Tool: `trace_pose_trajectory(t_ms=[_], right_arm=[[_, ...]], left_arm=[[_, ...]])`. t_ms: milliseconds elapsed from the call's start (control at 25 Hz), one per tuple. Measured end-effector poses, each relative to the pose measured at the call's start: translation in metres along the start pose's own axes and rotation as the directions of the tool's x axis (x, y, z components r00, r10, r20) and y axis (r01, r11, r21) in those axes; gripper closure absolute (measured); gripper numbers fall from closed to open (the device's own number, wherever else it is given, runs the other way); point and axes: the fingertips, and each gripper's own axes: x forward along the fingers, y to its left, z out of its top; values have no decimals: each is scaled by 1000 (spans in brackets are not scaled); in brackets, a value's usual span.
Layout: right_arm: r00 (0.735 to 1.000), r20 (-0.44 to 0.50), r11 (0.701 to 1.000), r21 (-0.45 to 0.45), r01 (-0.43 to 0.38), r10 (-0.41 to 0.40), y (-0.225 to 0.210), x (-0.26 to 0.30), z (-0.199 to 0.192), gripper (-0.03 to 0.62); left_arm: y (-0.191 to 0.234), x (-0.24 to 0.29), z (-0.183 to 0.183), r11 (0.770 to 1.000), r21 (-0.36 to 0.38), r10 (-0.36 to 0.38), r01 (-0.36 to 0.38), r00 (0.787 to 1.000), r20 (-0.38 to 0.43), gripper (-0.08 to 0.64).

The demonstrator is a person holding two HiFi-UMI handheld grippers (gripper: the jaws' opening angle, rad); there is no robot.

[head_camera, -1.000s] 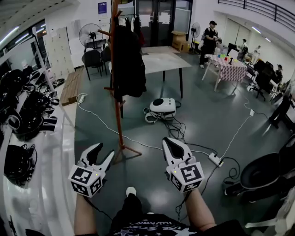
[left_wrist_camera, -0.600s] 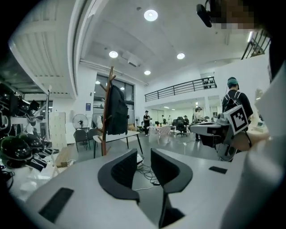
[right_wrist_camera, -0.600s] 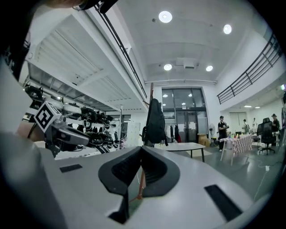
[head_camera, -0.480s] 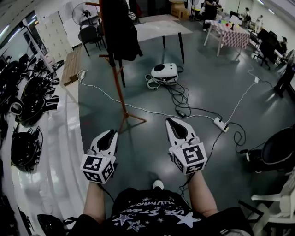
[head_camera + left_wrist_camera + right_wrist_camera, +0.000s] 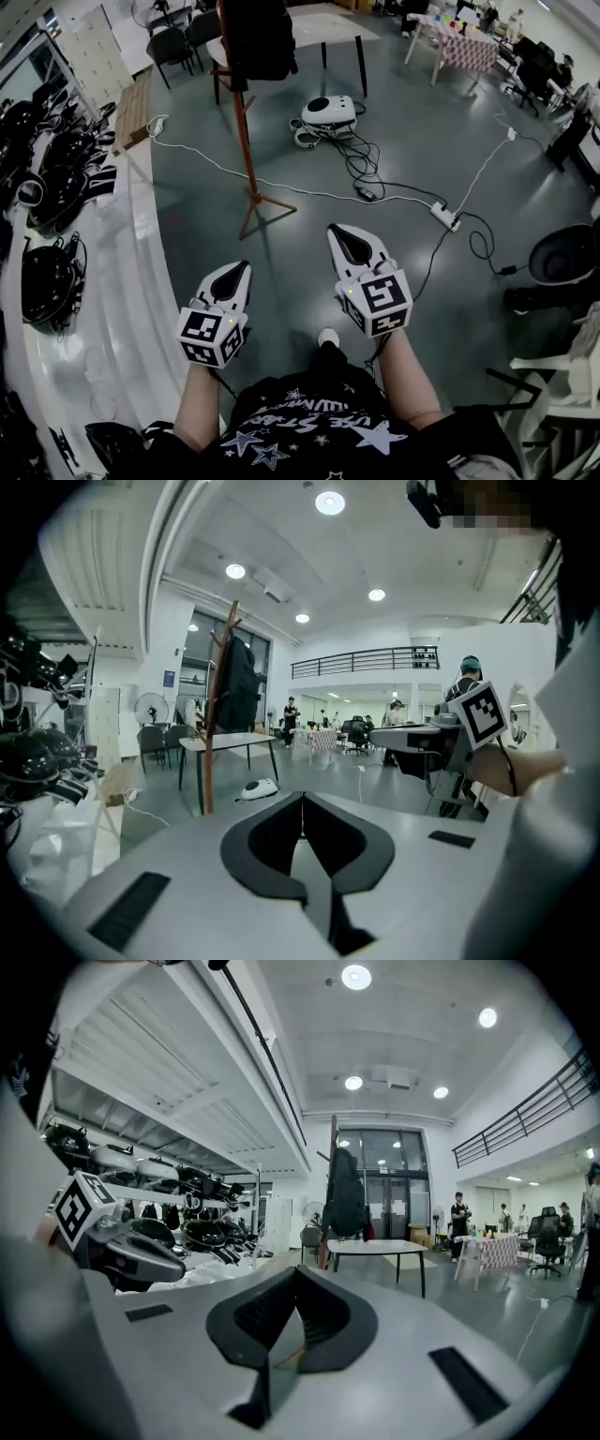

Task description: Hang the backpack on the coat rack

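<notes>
Backpack (image 5: 258, 37) hangs on coat rack (image 5: 249, 141) — top cut off.

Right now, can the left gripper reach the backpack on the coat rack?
Probably not. The backpack hangs on the coat rack, across the floor from the left gripper, held low, jaws just closed, empty. Nothing blocks it; it looks too far.

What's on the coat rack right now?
A black backpack hangs high on the coat rack, covering the pole there. Which peg carries it can't be seen: the head view cuts off the top and the backpack hides its own strap.
</notes>
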Motion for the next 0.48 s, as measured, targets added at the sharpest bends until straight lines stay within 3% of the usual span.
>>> trace_pose_trajectory(t_ms=[280, 480], right_arm=[[998, -59, 1000, -25, -14, 12, 97, -19, -12, 581], [994, -104, 999, -40, -19, 15, 151, -37, -30, 581]], left_arm=[[32, -95, -44, 999, -32, 38, -39, 999, -25, 539], [40, -149, -76, 999, -9, 44, -45, 998, -51, 539]])
